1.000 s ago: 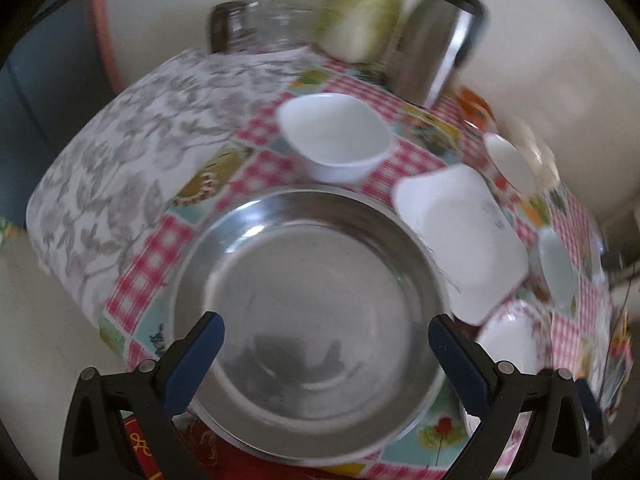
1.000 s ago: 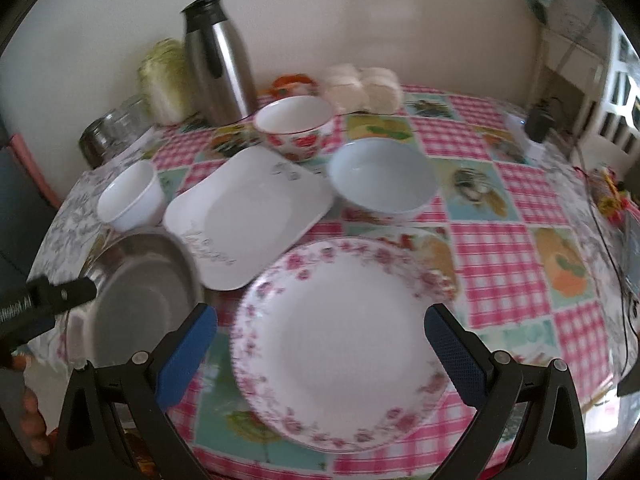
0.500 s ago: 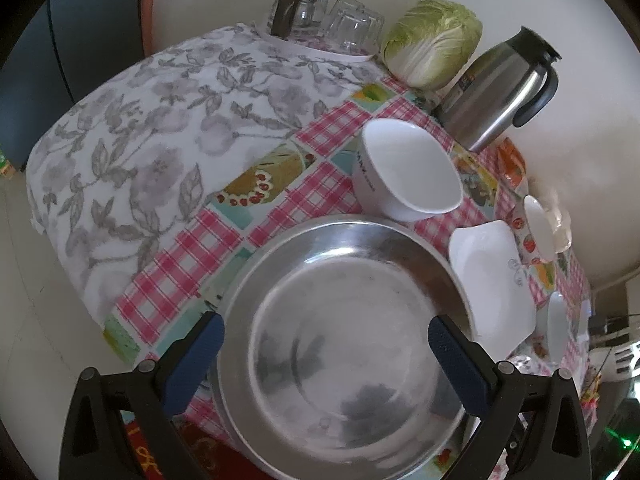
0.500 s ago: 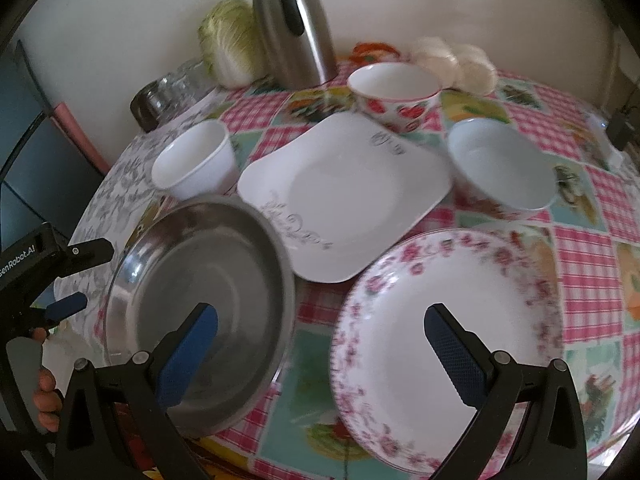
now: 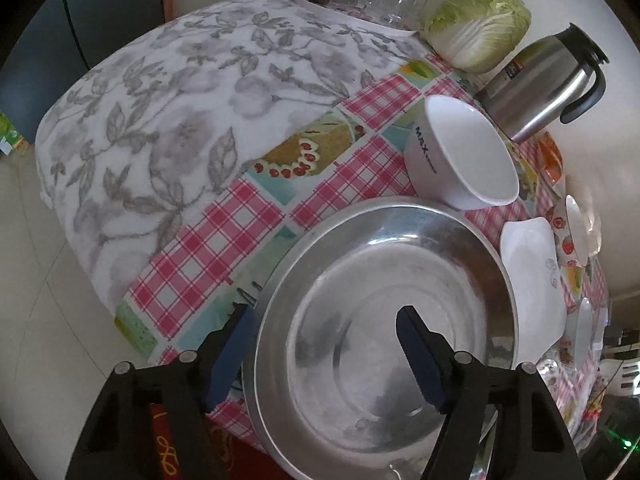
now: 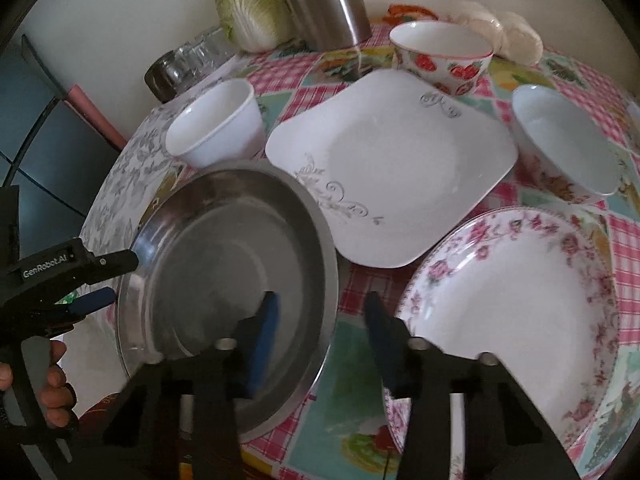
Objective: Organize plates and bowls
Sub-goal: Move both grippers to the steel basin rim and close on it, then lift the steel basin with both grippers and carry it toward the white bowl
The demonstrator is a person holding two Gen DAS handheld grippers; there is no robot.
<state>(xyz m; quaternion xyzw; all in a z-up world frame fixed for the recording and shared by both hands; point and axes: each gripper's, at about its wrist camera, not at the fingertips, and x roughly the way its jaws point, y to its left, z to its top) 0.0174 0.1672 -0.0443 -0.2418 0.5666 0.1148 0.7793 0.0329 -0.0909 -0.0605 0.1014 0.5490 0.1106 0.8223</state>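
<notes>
Steel basin (image 5: 384, 320) sits at the table's near edge, and I have both grippers straddling its rim: my left gripper (image 5: 324, 344) with one finger outside and one inside, jaws parted, and my right gripper (image 6: 320, 324) likewise spread across the opposite rim. I count three bowls: plain white (image 6: 216, 124), strawberry (image 6: 440, 56), pale blue (image 6: 564, 144). Two plates: a square white one (image 6: 400, 168) touching the basin, and a rose-rimmed round one (image 6: 512, 300). One thermos (image 5: 540, 88) and one cabbage (image 5: 476, 28) stand behind.

Dull brushed metal basin (image 5: 384, 320); glossy white ceramic bowl (image 5: 464, 156) and square plate (image 6: 392, 160); shiny steel flask (image 5: 548, 84); matt printed cloth (image 5: 180, 120).
</notes>
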